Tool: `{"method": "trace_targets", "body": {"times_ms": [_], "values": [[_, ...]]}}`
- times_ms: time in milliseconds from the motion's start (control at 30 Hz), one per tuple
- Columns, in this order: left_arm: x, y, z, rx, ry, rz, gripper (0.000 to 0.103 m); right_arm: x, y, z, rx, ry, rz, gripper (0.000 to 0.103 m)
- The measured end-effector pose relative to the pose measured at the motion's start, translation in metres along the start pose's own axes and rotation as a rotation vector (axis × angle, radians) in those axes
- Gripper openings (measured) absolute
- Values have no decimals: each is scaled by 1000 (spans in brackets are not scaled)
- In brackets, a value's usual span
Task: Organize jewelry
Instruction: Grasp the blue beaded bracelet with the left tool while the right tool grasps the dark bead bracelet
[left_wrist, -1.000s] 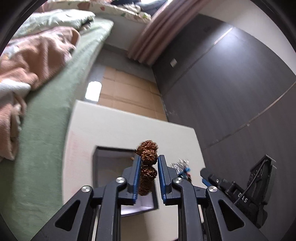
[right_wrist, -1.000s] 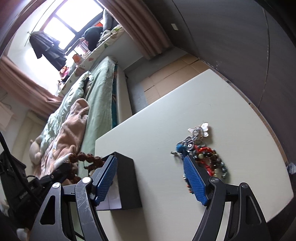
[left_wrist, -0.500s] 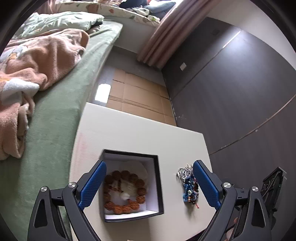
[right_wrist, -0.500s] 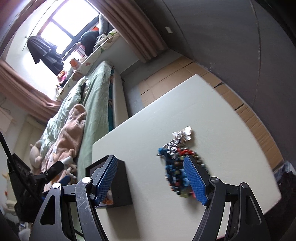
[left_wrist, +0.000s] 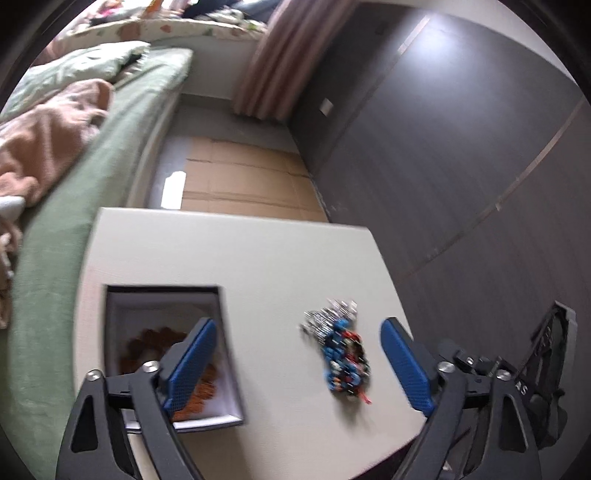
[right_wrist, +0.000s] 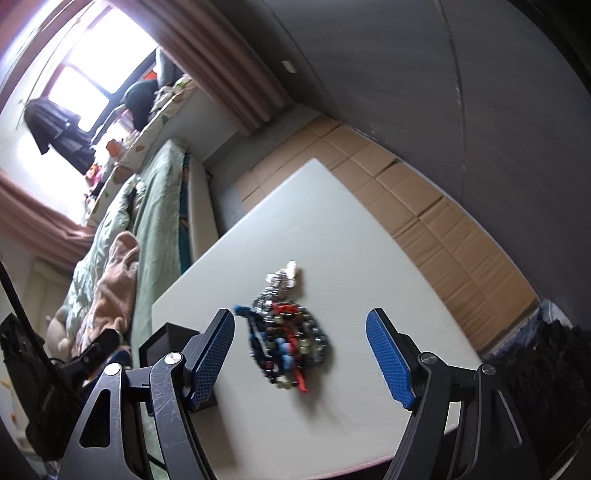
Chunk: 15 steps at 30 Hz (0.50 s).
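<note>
Your right gripper is hanging wide and empty over the bead tangle on the table; left gripper is closing, empty (brown bracelet boxed). Be lowering straight, pinching one strand only.

left wrist: the bench is looked down on at a slant from near its front edge, toward the bed and curtain | right wrist: the bench is viewed likewise, closer, from further right | shared: bead pile, black box, bed
</note>
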<state>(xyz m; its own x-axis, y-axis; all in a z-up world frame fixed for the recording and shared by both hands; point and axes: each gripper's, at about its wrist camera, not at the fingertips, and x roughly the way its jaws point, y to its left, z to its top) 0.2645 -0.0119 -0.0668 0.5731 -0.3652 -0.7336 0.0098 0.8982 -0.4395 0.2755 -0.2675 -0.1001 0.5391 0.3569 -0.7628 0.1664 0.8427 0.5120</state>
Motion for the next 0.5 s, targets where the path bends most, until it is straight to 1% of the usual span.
{"method": "trace_targets", "body": {"times_ms": [33,100,200,267,333,433,500], "values": [[7,-6,-2,8,24,-15,81,1,-4,0,12,9,1,74],[18,-13,-7,17,54,-25,71,3,-13,0,39,29,13,73],[31,-23,-12,30,85,-29,60,4,-23,1,62,46,28,70],[40,-28,-17,34,105,-45,59,3,-29,3,77,51,36,70],[47,-35,-20,45,115,-43,58,4,-33,3,94,56,51,69],[63,-42,-24,59,145,-30,51,7,-37,3,122,79,88,61],[73,-43,-27,53,172,-27,47,10,-38,3,130,89,95,60]]}}
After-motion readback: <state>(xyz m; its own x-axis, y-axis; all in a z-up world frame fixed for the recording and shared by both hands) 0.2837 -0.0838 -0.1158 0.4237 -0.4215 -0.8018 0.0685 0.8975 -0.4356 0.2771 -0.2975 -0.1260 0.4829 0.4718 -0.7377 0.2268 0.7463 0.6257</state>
